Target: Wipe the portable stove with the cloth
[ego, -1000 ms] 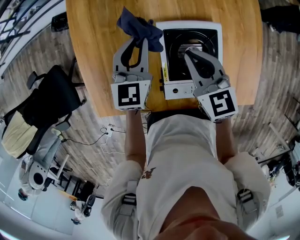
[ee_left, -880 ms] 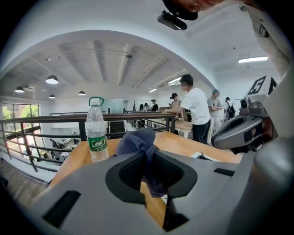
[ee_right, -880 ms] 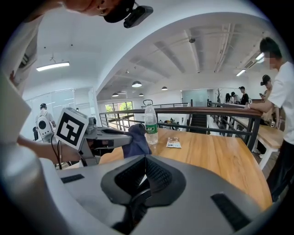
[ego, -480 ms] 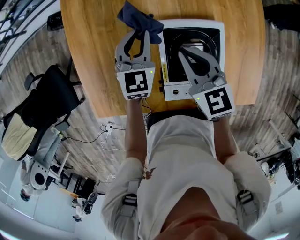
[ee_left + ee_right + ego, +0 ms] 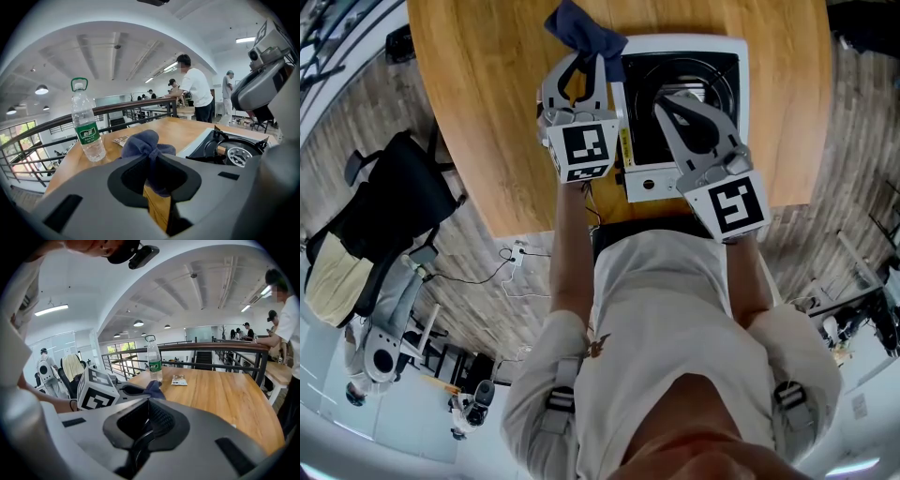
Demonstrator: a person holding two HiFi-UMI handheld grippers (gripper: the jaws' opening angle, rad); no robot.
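A bottle [image 5: 86, 124] stood on the table [image 5: 478, 112] at the left of the left gripper view. At the head view's upper centre, the left gripper [image 5: 581, 64] was clamped on the cloth [image 5: 584, 28], which bunched past its tips just beside the stove's [image 5: 645, 122] left edge. The right gripper [image 5: 668, 101], with its jaws closed and empty, lay over the burner [image 5: 239, 154], possibly touching it; its own view was too dark to tell.
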